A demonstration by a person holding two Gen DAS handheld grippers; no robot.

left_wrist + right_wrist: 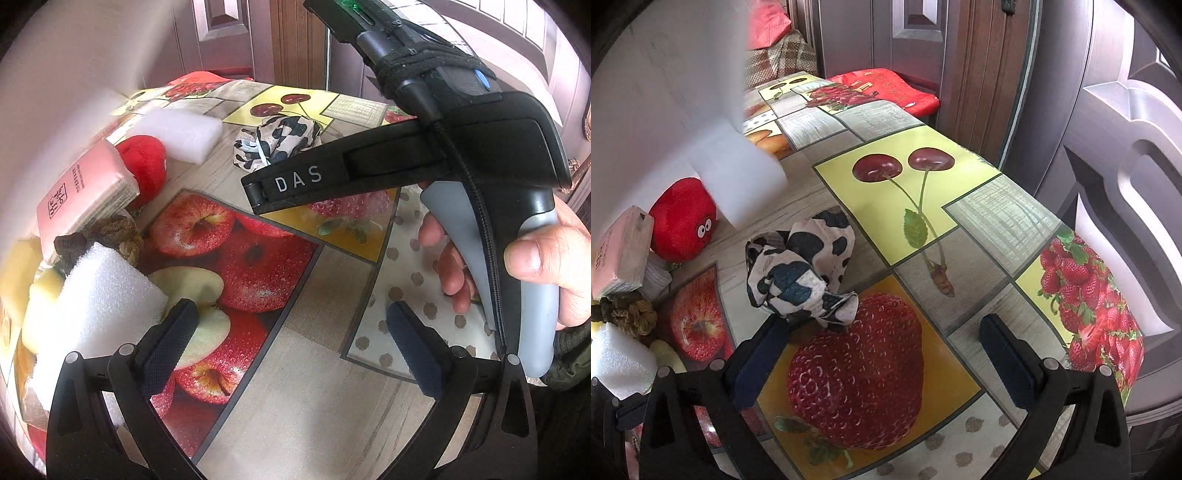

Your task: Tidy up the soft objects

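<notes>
A crumpled cow-print cloth [803,267] lies on the fruit-print tablecloth [990,218], just beyond my open right gripper [886,328], whose left fingertip [777,330] sits under the cloth's near edge. The same cloth [277,142] shows in the left wrist view behind the right gripper's body [406,158]. My left gripper [291,321] is open and empty; its left fingertip [183,319] is next to a white foam block [99,306]. Along the left lie a red plush toy [683,219], a pink tissue pack [83,192], a brown knotted rope [107,232] and another white foam block [177,133].
A white wall [657,85] borders the table's left side. Dark doors [1089,110] stand behind the table. A red bag [886,88] rests past the far end. A person's hand [554,258] holds the right gripper's handle. The table's right edge drops off near the strawberry print [1089,291].
</notes>
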